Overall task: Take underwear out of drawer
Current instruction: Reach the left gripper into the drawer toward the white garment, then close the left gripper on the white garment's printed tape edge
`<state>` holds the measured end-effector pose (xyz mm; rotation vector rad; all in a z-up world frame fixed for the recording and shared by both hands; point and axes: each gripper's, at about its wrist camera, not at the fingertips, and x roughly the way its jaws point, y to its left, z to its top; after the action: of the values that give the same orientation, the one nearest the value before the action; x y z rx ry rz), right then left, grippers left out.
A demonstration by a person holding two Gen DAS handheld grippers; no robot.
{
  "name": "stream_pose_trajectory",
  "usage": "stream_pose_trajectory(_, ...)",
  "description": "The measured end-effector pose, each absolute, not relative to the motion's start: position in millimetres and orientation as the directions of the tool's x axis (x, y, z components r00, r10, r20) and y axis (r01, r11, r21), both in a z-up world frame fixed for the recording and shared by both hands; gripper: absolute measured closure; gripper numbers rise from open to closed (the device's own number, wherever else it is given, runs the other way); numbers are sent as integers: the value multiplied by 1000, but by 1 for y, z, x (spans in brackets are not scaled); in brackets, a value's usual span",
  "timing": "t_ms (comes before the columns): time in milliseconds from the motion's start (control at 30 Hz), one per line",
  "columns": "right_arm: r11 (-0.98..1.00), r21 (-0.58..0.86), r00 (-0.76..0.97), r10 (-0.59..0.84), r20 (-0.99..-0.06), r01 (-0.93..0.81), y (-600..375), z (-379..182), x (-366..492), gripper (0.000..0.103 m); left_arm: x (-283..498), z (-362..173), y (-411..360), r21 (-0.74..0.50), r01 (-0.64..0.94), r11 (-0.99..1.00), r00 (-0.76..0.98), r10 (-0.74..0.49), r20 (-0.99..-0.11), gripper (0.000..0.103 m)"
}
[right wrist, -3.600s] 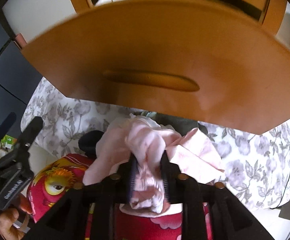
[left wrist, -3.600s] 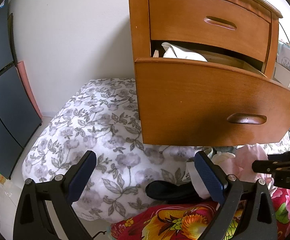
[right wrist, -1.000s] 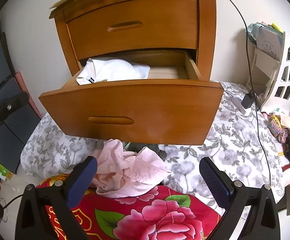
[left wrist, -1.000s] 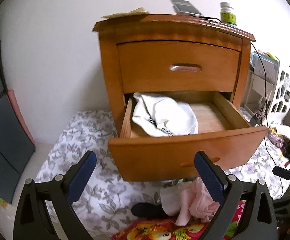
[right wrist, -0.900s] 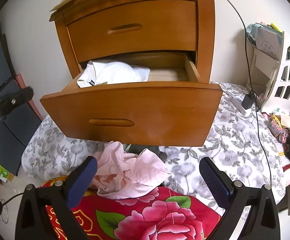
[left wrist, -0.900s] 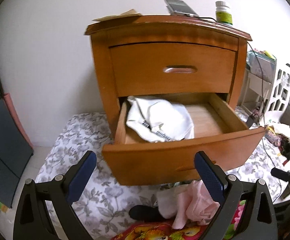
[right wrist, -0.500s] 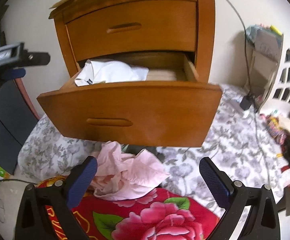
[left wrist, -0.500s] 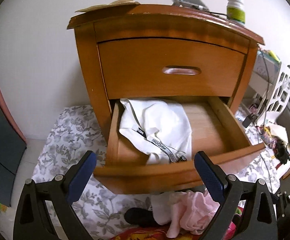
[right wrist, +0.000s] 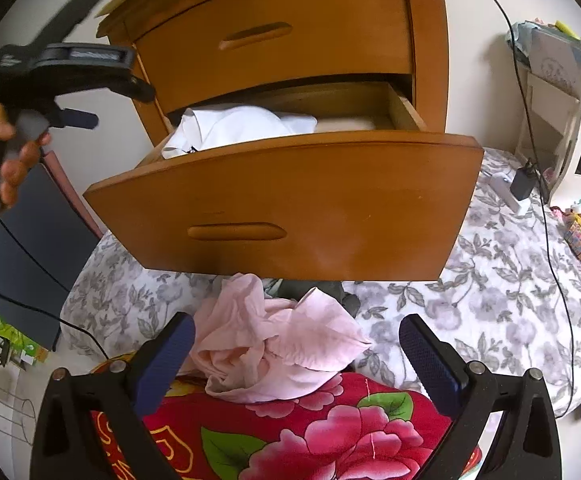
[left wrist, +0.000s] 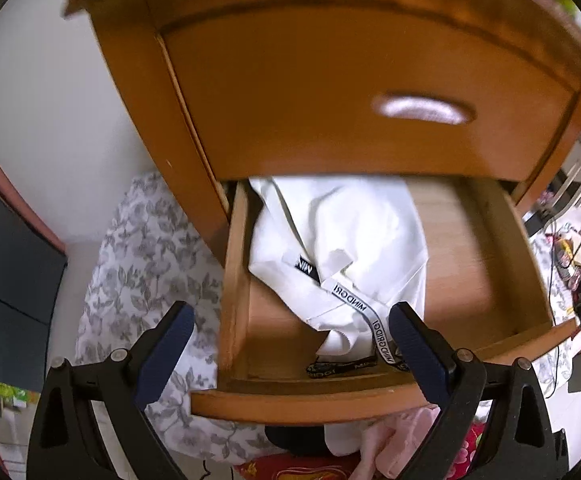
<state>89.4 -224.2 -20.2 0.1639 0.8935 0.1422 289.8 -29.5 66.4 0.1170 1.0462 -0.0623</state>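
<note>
Left gripper (left wrist: 288, 338) hangs over the open lower drawer (left wrist: 302, 400), fingers spread, empty. White garment (left wrist: 342, 248) lies inside at left. Right gripper (right wrist: 296, 354) is likewise spread above pink underwear (right wrist: 278, 340) on the bedding.

Risk: the printed strap (left wrist: 366, 320) snagging the drawer front, or a fold-only pinch slipping.

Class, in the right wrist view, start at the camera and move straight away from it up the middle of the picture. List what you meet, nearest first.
Red floral blanket → pink garment → open drawer's front → white garment in the drawer → closed top drawer.
</note>
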Motion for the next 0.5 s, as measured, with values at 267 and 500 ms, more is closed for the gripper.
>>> stream_pose_trajectory(267,975,213,586,206,-783,-59,-223,-33,97,0,330,35,-38,37,70,997,393,6,-919,6)
stream_pose_trajectory(500,973,220,569,222,-792,-73,-220,-40,100,0,352,6,-45,47,68,997,298,25,-954,7)
